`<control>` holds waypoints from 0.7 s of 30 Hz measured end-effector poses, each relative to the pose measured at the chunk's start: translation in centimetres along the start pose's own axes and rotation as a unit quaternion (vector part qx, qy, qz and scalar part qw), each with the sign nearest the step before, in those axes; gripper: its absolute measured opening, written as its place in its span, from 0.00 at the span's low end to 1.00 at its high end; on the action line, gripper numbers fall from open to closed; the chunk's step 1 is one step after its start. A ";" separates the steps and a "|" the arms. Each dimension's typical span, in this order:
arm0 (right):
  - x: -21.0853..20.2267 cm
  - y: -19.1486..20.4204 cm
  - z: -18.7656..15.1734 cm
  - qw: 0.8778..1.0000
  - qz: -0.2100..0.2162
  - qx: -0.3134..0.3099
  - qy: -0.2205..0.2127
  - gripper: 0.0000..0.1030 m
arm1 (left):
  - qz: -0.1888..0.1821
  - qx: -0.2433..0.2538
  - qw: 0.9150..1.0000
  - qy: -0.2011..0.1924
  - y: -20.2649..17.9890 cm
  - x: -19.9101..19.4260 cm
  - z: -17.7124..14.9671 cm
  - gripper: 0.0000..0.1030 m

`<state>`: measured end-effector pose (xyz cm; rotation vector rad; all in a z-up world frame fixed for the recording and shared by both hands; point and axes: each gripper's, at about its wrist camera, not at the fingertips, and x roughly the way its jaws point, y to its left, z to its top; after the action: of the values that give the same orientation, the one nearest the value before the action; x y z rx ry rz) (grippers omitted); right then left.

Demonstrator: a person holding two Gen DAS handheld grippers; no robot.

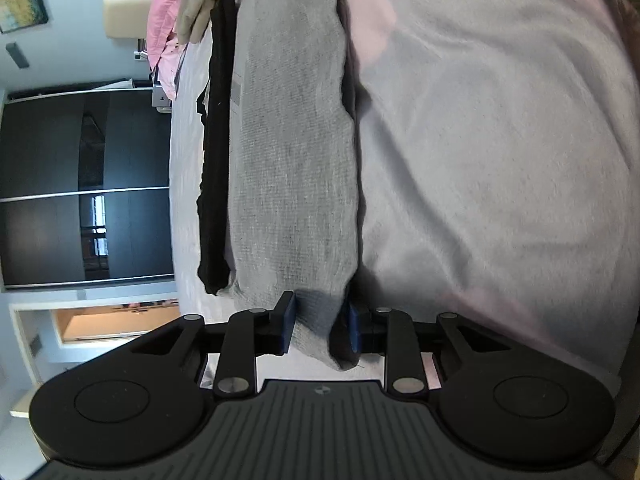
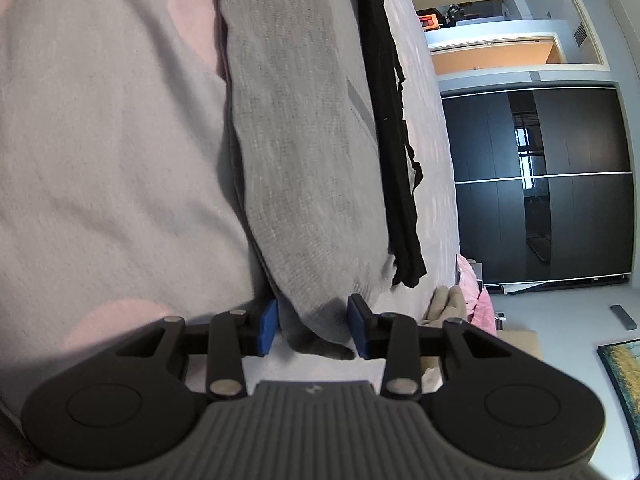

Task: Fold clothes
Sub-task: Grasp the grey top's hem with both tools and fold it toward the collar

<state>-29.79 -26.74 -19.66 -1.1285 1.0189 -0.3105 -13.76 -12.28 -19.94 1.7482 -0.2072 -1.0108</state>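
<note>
Looking along the left gripper (image 1: 322,322), its blue fingers (image 1: 289,322) pinch one end of the folded grey garment (image 1: 292,152) on the bed (image 1: 500,140); I judge that bunched end could slip and spill the fold. From the right wrist, the right gripper (image 2: 312,326) straddles the other end, but whether its fingers (image 2: 269,326) truly press is unclear, and the black garment (image 2: 394,152) alongside could snag.

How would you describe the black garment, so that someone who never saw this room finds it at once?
Start from the large bed with the pale lilac cover. On it lies a long folded grey garment. The black garment is the narrow dark strip lying along its side toward the dark wardrobe, the only black cloth on the bed.
</note>
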 end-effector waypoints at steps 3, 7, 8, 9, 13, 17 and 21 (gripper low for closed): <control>-0.3 0.5 0.0 1.000 -0.009 -0.016 -0.007 0.36 | 0.015 0.021 1.000 -0.006 -0.3 0.3 0.3 0.23; -0.4 0.4 -0.1 1.000 -0.011 -0.016 -0.011 0.14 | 0.005 0.010 1.000 -0.010 0.2 0.4 0.2 0.13; -0.5 0.3 -0.1 1.000 -0.010 -0.013 -0.012 0.14 | -0.002 0.000 1.000 -0.010 0.6 0.3 0.2 0.11; -0.7 0.2 -0.1 1.000 -0.010 -0.009 -0.014 0.11 | -0.006 -0.009 1.000 -0.010 0.9 0.1 0.2 0.10; -1.6 -0.6 -0.1 1.000 -0.008 0.016 -0.024 0.04 | -0.028 -0.056 0.998 -0.009 2.7 -0.9 0.0 0.04; -2.3 -2.6 -0.2 0.997 -0.020 0.067 -0.032 0.03 | -0.048 -0.141 0.989 -0.004 5.9 -2.0 -0.7 0.03; -2.9 -4.4 -0.2 0.991 -0.041 0.123 -0.039 0.03 | -0.052 -0.218 0.975 -0.001 9.3 -2.4 -1.2 0.03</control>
<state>-30.30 -26.86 -14.39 -0.9527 0.8416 -0.4413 -11.45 -14.01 -10.69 1.3679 0.1022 -1.0420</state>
